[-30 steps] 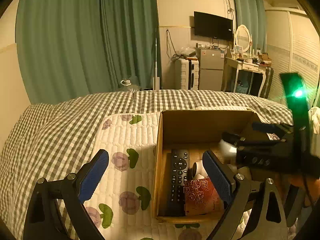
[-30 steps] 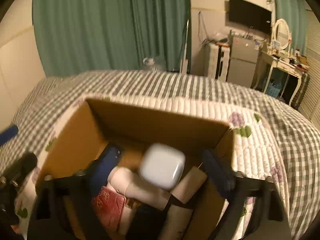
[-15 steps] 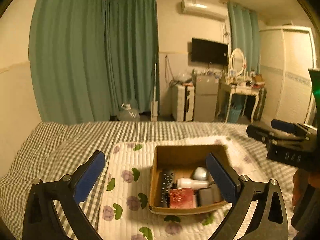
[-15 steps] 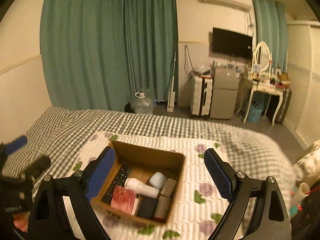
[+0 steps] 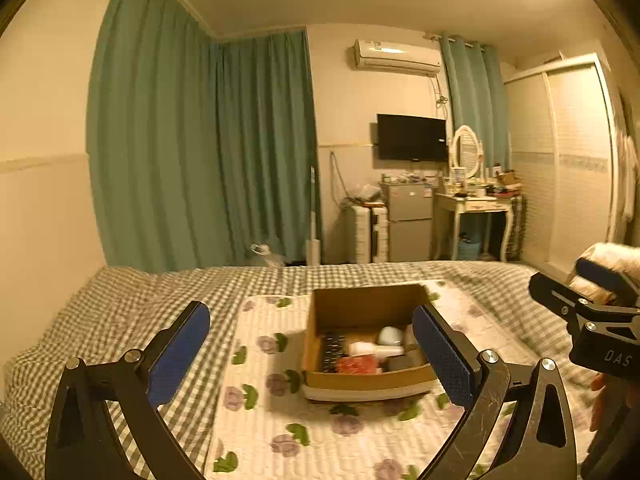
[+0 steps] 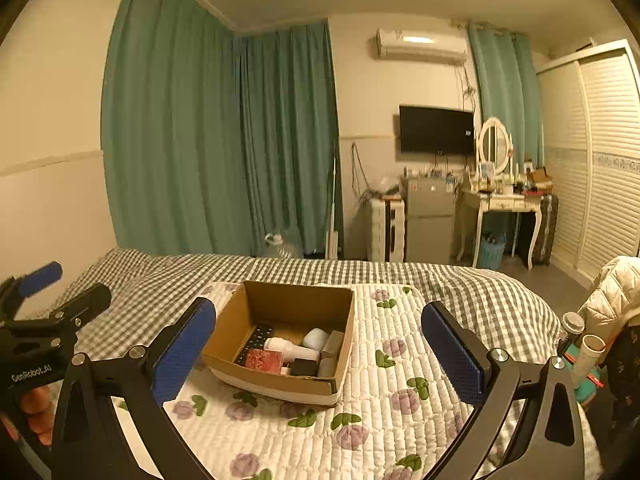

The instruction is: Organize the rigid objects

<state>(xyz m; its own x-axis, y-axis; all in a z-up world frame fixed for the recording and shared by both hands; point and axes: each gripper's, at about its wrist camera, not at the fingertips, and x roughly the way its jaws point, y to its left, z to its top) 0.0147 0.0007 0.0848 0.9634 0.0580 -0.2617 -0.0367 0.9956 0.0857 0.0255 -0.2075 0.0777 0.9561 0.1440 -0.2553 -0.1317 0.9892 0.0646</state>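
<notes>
1. Jaws: left gripper (image 5: pixel 310 346) wide, nothing between the pads. Right gripper (image 6: pixel 318 350) jaws opening, near full spread, nothing between them either. Neither touches anything; both hang well apart from the box.
2. Box (image 6: pixel 344 386): open cardboard, on a floral quilt (image 6: pixel 404 364) on the bed (image 6: pixel 480 292). All visible task items lie inside it.
3. Contents: remote (image 6: pixel 255 342) along the left wall; white bottle (image 6: pixel 290 348) on its side; pale case (image 6: pixel 316 338) behind it; red patterned item (image 6: pixel 264 360) in front; dark block (image 6: pixel 305 367) beside that. Items touch one another, packed close.
4. Handling, judged: all stiff and light. Case and bottle look smooth, likely slippery; take the bottle across its body, the case across its flat faces. Remote: grip across its narrow width.
5. Box walls are thin card and would flex; pinch a wall near a corner. Quilt is soft, so the box may rock.
</notes>
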